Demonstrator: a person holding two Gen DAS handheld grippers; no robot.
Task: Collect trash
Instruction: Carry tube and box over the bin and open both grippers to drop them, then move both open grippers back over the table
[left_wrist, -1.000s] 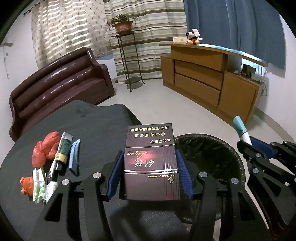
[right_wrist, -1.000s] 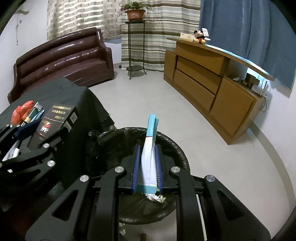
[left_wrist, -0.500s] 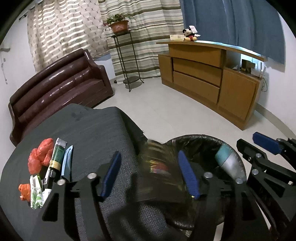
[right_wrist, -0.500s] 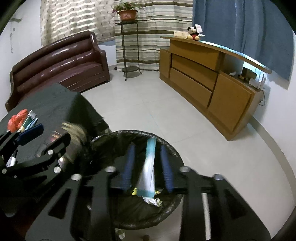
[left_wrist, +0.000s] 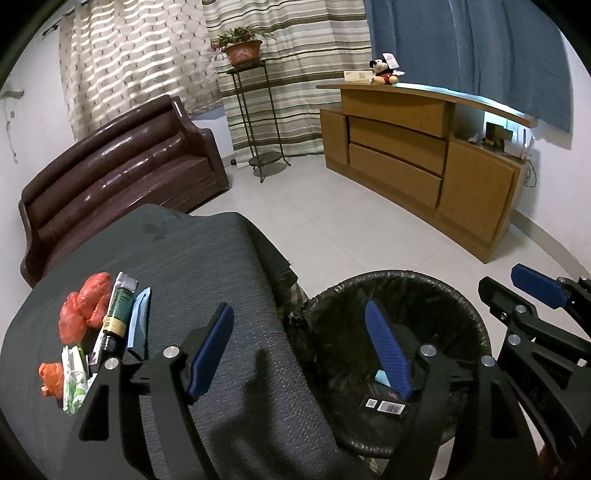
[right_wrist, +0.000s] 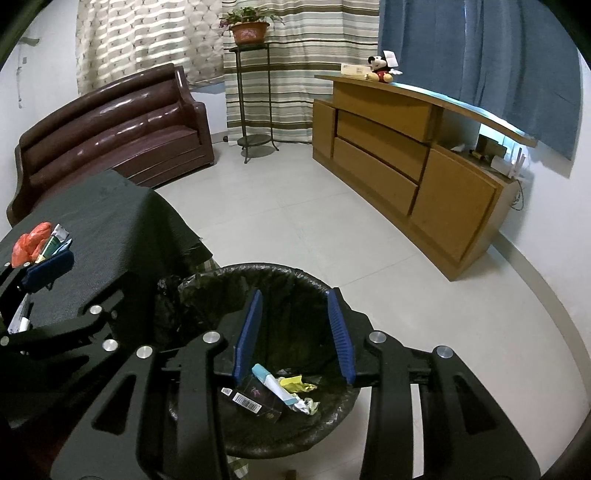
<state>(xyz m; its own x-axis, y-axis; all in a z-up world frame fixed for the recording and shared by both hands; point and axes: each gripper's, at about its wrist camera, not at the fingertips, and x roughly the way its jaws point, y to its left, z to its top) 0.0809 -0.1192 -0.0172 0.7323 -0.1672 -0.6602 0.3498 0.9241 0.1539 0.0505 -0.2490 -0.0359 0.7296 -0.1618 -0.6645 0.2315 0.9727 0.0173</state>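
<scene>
Lying in the bin (right_wrist: 207, 284): dark carton (right_wrist: 258, 400), tube (right_wrist: 275, 386); both hand-held grippers empty, left opening.

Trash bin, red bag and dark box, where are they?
trash bin (right_wrist: 295, 271), right wrist view, far rim.
red bag (left_wrist: 86, 306), left wrist view, its crumpled middle.
dark box (right_wrist: 255, 397), right wrist view, top face, inside the bin.
</scene>
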